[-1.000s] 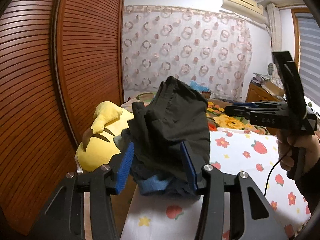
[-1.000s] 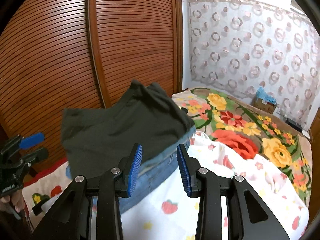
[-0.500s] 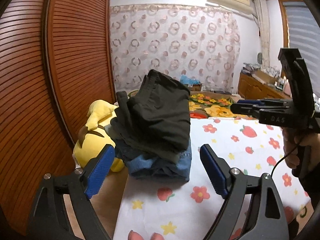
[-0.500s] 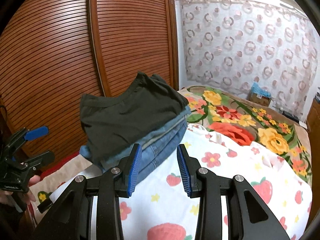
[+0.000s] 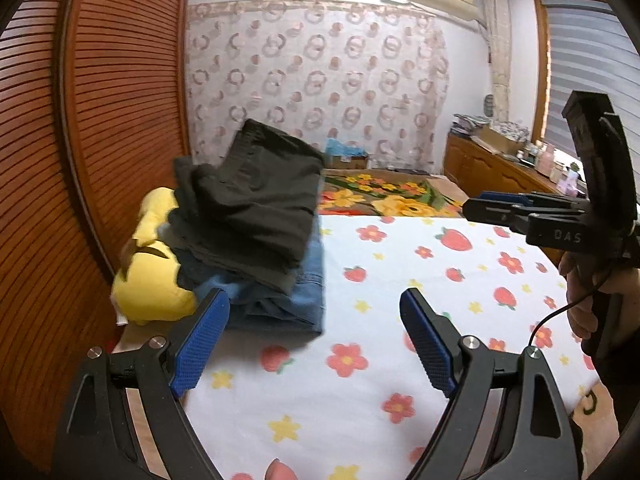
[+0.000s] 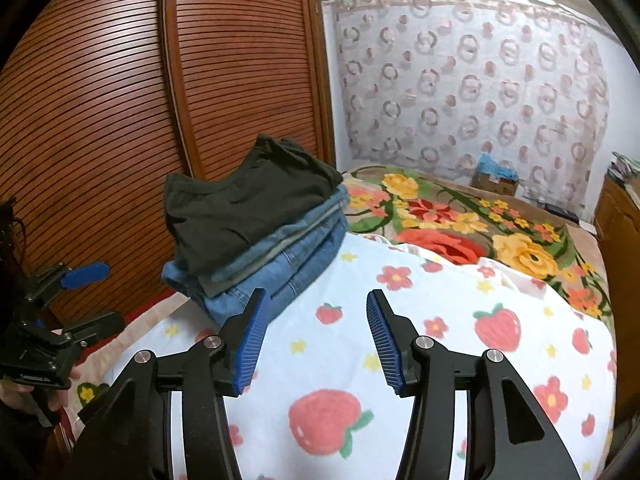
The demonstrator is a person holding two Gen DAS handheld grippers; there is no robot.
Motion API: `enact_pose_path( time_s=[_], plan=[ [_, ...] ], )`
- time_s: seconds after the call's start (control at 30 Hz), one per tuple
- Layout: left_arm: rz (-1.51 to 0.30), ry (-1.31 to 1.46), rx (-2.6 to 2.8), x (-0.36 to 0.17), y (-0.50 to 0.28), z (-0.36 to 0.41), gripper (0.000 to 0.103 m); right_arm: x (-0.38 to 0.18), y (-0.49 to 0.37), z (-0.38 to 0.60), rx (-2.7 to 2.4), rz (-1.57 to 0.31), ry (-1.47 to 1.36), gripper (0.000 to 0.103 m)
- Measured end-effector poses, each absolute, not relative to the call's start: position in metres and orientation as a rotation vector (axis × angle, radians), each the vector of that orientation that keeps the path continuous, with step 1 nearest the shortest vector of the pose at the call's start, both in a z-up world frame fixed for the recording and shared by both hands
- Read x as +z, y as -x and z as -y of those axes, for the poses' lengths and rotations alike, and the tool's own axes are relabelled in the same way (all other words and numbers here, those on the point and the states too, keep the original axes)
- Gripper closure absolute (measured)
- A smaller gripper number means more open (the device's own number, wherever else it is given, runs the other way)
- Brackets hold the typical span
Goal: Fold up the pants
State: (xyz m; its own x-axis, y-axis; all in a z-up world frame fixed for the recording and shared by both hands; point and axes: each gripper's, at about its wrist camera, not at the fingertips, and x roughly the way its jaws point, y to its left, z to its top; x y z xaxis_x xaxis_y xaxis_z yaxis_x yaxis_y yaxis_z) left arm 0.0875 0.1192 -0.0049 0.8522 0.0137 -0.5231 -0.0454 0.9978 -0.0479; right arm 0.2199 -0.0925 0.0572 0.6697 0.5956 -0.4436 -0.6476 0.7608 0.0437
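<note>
Folded dark pants lie on top of a stack of folded blue jeans at the left edge of the bed. My left gripper stands wide open, back from the stack, nothing between its blue pads. My right gripper is to the right of the stack; its jaws are opening and hold nothing. In the left wrist view the right gripper shows at the right edge, held by a hand. The left gripper shows at the left edge of the right wrist view.
The bed carries a white sheet with strawberries and flowers and a floral blanket beyond. A yellow plush toy lies left of the stack against the slatted wooden wardrobe. A wooden dresser stands at the far right.
My left gripper let go of the stack, opened wide and drew back. My right gripper also drew back from the stack and its jaws widened. The stack now rests on the bed.
</note>
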Motion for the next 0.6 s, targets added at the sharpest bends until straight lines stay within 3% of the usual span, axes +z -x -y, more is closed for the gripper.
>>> enact_pose_path(
  time_s=[0.6],
  plan=[
    [-0.539,0.026,-0.066,0.006,-0.081,-0.049,0.015,0.057,-0.132,0.156,0.544,-0.43,0.075,0.044]
  ],
)
